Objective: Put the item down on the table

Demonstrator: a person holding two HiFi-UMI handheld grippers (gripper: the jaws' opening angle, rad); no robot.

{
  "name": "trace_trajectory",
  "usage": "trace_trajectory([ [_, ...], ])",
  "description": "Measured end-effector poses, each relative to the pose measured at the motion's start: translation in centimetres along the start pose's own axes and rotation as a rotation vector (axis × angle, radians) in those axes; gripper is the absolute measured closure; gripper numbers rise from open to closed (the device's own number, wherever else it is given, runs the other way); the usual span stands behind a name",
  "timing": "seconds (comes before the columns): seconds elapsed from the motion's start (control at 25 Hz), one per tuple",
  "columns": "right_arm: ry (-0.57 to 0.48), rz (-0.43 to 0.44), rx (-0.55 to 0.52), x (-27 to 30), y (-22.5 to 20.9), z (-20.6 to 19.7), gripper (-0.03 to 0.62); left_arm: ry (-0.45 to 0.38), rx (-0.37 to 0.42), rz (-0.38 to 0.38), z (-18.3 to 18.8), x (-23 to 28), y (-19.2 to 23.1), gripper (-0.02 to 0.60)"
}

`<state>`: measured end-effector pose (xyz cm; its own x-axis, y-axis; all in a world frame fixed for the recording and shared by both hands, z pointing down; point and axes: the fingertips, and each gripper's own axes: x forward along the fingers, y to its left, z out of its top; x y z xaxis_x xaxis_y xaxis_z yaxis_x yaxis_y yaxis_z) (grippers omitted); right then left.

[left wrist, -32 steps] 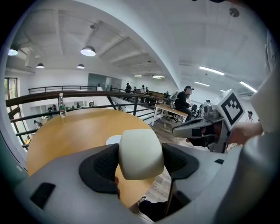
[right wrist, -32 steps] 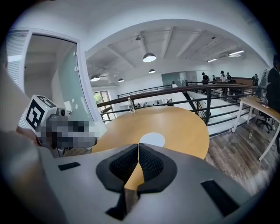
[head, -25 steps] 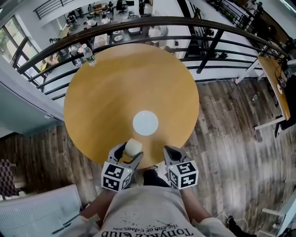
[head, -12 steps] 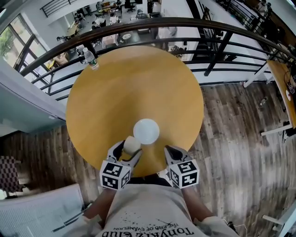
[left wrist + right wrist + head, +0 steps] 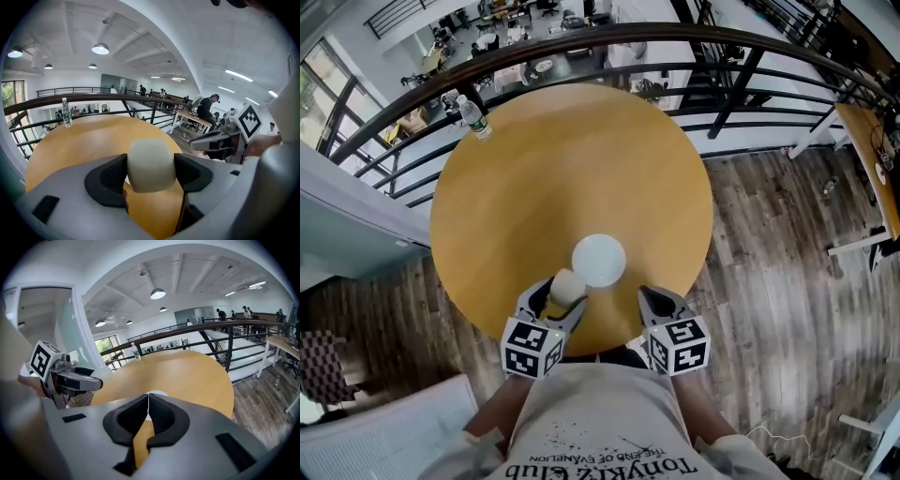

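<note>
A cream-white cup sits between the jaws of my left gripper, which is shut on it over the near edge of the round wooden table. Just beyond the cup lies a white saucer on the tabletop. My right gripper is at the table's near edge to the right, its jaws pressed together with nothing held. From the left gripper view the right gripper shows at the right.
A clear water bottle stands at the table's far left edge. A dark metal railing runs behind the table. Wood floor lies to the right, with a desk at the far right. People stand in the background.
The left gripper with the cup has moved forward over the table edge, closer to the saucer. The right gripper stays about where it was.
</note>
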<state>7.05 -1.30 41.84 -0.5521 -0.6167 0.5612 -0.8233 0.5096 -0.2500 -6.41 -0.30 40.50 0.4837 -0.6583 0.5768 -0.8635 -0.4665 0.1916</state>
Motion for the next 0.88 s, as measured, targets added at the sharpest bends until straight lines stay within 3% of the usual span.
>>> trace_trajectory([
  [0.88, 0.059, -0.041, 0.051, 4.7, -0.5, -0.2, 0.568, 0.05, 0.007, -0.075, 0.2, 3.8, 3.4, 0.255],
])
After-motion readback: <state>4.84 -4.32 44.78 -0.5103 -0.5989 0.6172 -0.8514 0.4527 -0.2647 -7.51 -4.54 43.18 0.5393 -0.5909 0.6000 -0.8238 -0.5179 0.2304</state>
